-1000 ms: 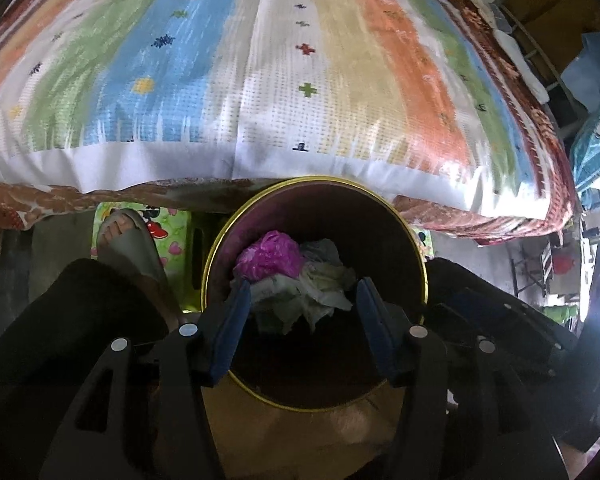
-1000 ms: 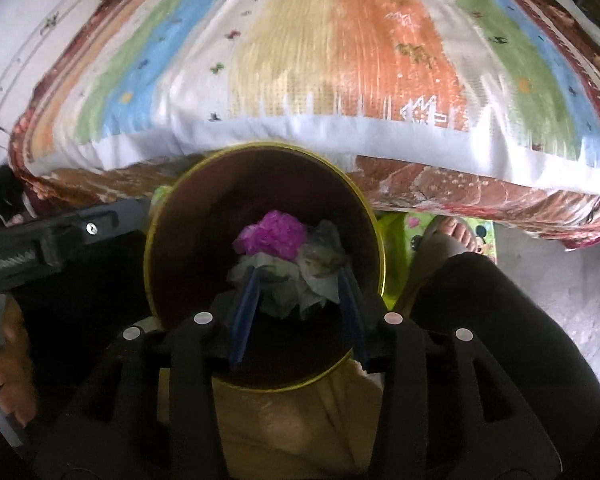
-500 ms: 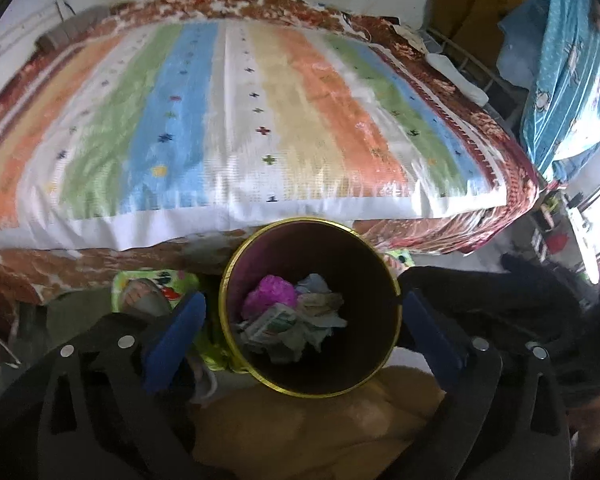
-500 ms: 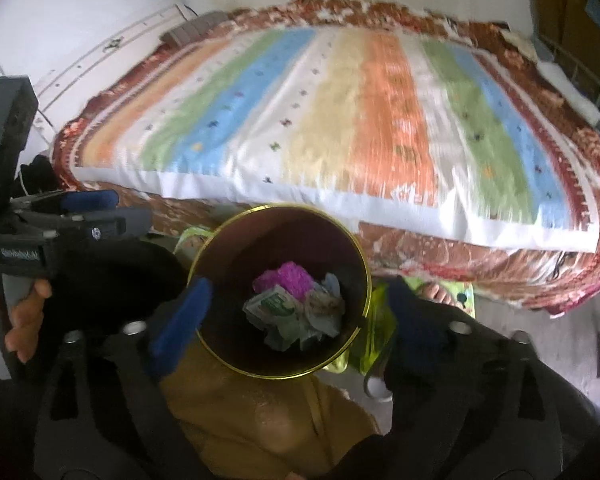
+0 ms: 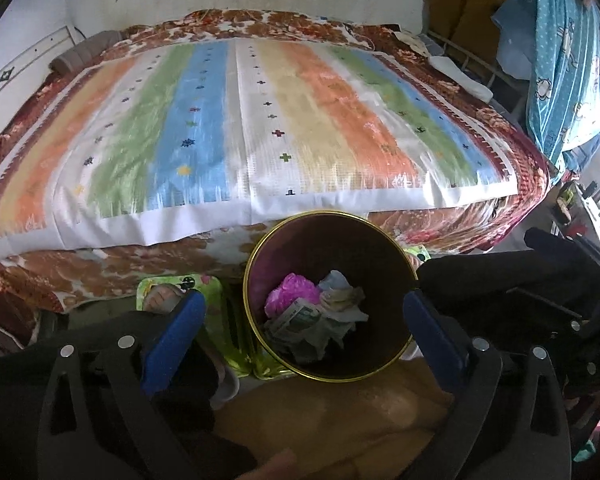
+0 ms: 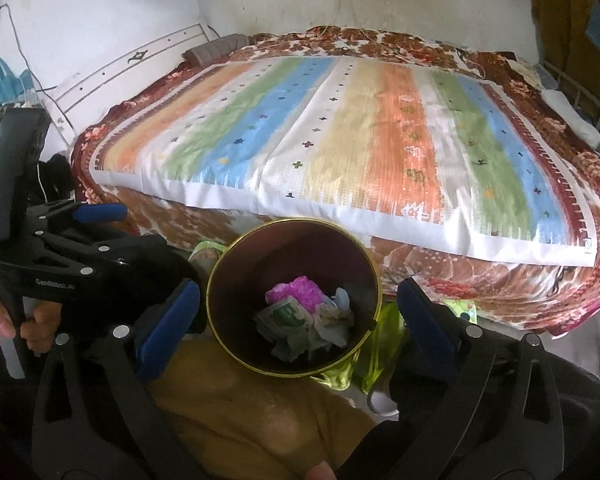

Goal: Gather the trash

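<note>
Left wrist view: my left gripper [image 5: 304, 320] was spread wide with nothing between its blue pads [image 5: 172, 332], hanging above the gold-rimmed bin [image 5: 384, 236]. The bin stood on the floor against the near edge of the bed [image 5: 260, 120]. The trash [image 5: 316, 320] lay in the bottom of the bin: a pink crumpled wad [image 5: 290, 290] on the far side, newspaper and grey wrappers bunched against it. Right wrist view: my right gripper [image 6: 296, 316] was also fully spread and empty, straddling the same bin [image 6: 228, 256] from above. The trash [image 6: 304, 320] sat in the bin's bottom, with the pink wad [image 6: 300, 290] toward the bed [image 6: 340, 128]. The left gripper [image 6: 100, 213] showed at the frame's left edge, held by a hand [image 6: 4, 324].
</note>
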A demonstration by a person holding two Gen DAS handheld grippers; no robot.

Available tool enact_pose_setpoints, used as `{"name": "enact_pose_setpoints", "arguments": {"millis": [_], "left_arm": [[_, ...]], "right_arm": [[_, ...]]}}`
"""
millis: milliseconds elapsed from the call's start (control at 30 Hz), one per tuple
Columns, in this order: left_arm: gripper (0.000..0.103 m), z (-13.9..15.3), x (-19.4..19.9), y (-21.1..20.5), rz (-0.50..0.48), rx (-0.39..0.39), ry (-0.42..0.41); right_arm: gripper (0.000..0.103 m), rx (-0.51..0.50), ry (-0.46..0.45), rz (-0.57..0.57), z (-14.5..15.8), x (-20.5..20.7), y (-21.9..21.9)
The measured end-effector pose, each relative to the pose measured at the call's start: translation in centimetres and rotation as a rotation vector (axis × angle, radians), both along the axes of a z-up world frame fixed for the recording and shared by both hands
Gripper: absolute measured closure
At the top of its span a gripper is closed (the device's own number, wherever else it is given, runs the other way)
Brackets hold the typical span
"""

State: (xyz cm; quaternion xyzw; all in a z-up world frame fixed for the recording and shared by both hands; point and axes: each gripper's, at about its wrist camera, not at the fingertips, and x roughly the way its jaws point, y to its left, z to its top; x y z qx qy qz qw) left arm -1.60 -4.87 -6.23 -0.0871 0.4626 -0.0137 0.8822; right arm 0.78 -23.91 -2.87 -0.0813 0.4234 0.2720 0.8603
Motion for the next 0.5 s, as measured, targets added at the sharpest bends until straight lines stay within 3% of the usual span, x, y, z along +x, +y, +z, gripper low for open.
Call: {"name": "enact_pose_setpoints", "arguments": {"millis": [500], "left_arm": [[0.006,0.0,0.07,-0.3,-0.012,-0.023,0.006]], "right_arm": [[0.009,0.031,0.024,0.011,-0.04,0.04,-0.1]]}}
